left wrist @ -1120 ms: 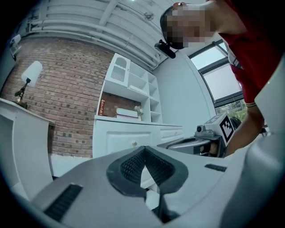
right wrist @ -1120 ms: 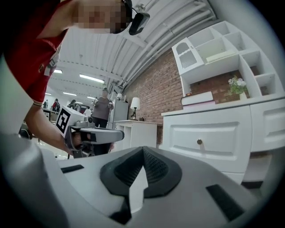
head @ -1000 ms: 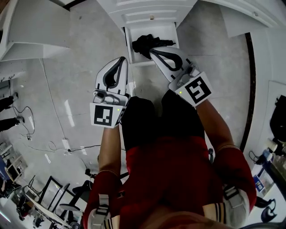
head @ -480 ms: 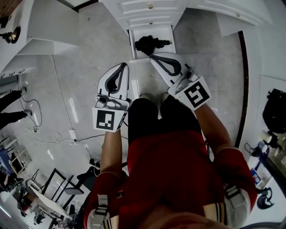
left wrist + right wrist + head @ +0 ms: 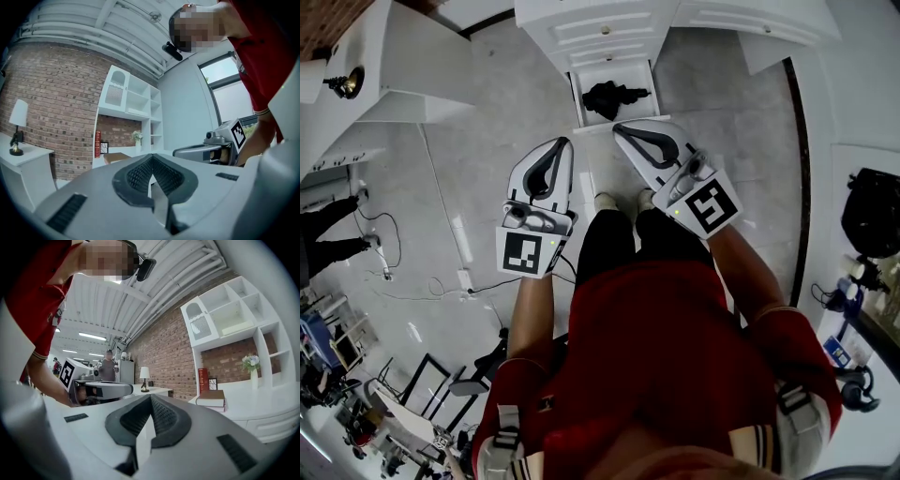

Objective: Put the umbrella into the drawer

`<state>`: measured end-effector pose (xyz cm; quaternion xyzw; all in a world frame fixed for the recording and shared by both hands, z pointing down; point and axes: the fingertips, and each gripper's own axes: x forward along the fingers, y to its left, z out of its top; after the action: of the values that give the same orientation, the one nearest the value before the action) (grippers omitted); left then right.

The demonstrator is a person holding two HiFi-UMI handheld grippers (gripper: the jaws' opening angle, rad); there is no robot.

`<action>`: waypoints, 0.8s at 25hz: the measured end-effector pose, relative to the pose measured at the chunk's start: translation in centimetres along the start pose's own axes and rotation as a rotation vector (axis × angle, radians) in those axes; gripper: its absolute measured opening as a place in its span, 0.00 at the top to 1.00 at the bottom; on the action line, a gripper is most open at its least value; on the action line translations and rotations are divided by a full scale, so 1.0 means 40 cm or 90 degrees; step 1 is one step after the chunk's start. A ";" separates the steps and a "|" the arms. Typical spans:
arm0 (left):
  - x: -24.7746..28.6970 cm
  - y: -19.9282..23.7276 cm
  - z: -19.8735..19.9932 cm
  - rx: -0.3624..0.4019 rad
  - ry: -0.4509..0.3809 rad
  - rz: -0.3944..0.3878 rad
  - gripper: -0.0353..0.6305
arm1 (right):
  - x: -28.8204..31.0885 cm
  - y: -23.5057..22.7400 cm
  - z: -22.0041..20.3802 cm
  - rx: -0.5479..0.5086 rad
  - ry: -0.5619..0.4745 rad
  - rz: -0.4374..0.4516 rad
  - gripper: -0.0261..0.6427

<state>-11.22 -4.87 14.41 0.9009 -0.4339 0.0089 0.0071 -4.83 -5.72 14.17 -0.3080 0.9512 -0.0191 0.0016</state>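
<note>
The black folded umbrella (image 5: 614, 95) lies inside the open bottom drawer (image 5: 577, 105) of a white cabinet (image 5: 595, 28), far below me in the head view. My left gripper (image 5: 561, 143) is held level and high above the floor, to the left of the drawer, shut with nothing in it. My right gripper (image 5: 621, 128) hovers above the drawer's front edge, also shut and empty. In the left gripper view the left gripper (image 5: 151, 157) has its dark pads meeting at the tip. The right gripper (image 5: 150, 397) looks the same in the right gripper view.
A white side table with a lamp (image 5: 344, 84) stands at the left. Cables (image 5: 389, 274) trail over the grey floor. A black bag (image 5: 874, 212) sits at the right. Books (image 5: 211, 399) lie on the cabinet top under white shelves (image 5: 234, 315). A person (image 5: 109, 367) stands far off.
Both grippers have risen together away from the drawer, and the drawer and floor now look smaller and farther. The umbrella has stayed in the drawer. Both grippers have stayed shut.
</note>
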 end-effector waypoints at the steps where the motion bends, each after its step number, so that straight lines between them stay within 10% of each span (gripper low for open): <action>1: -0.001 -0.006 0.021 0.000 -0.002 -0.004 0.94 | -0.003 0.007 0.018 0.002 -0.001 0.001 0.96; 20: -0.051 -0.107 0.213 0.001 -0.022 -0.021 0.94 | -0.099 0.072 0.254 -0.006 -0.047 -0.001 0.96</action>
<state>-9.07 -0.77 5.84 0.9078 -0.4193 -0.0066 -0.0006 -3.18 -1.42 3.88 -0.3091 0.9503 -0.0031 0.0356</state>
